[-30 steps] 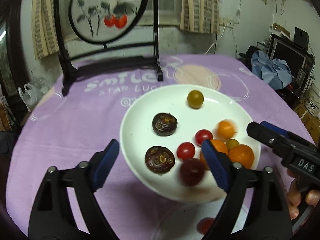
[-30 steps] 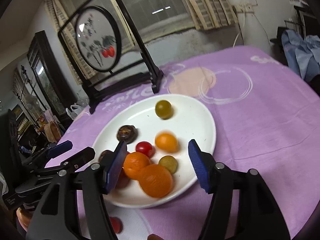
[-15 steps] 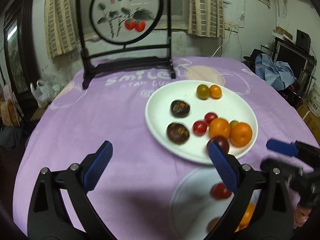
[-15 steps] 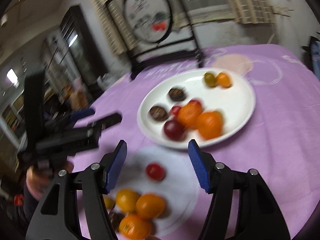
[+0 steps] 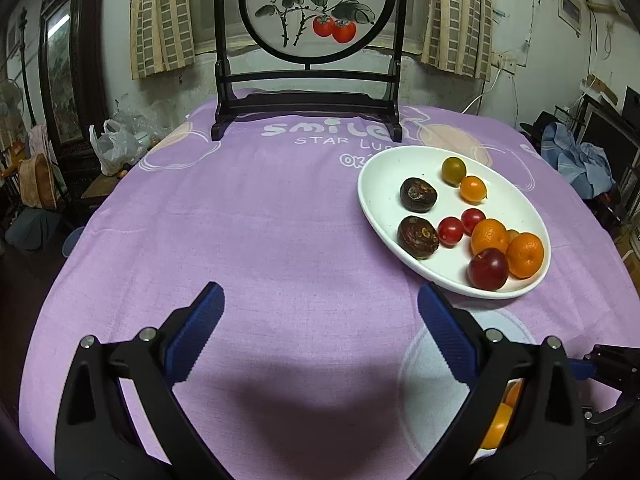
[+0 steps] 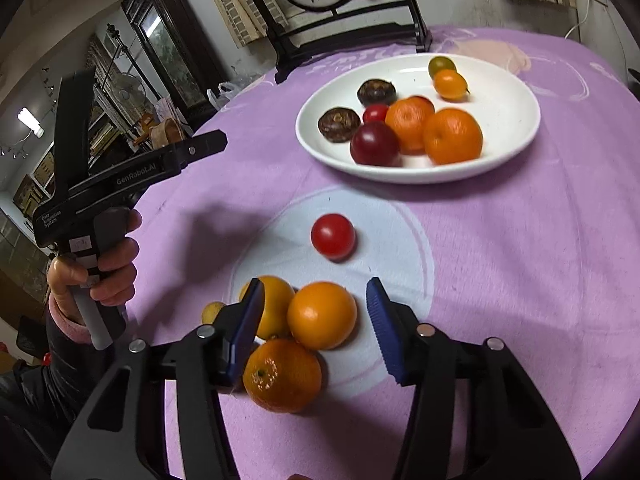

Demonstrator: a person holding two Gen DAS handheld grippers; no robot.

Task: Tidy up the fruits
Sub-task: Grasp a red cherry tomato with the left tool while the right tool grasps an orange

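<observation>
1. Hovering with fingers spread and empty: right gripper (image 6: pixel 316 320) straddles the front orange (image 6: pixel 322 315) in the loose pile on the bench (image 6: pixel 500 260); not yet touching it on either side.
2. Parked wide apart and holding nothing: left gripper (image 5: pixel 320 328), over bare purple cloth, well left of the white plate (image 5: pixel 532 216).
3. Sorting so far, judged from the layout: plate already carries two oranges, a dark plum (image 6: pixel 375 143), cherry tomatoes, two dark brown fruits and small green and orange ones; still off the plate are three oranges, a pale fruit half hidden behind the left finger, and a lone cherry tomato (image 6: pixel 333 236).
4. For a clean grasp:
   - Lower until the pads sit level with the orange's widest part.
   - Keep the left pad clear of the neighbouring orange (image 6: pixel 272 308) that touches it, or both will be pinched.
   - Close gently; smooth round skin likely to squirt forward.
   - Lift straight up before travelling, so the mandarin (image 6: pixel 282 376) beneath is not nudged away.
5. Set down in the bare right part of the plate, low, to avoid rolling.
</observation>
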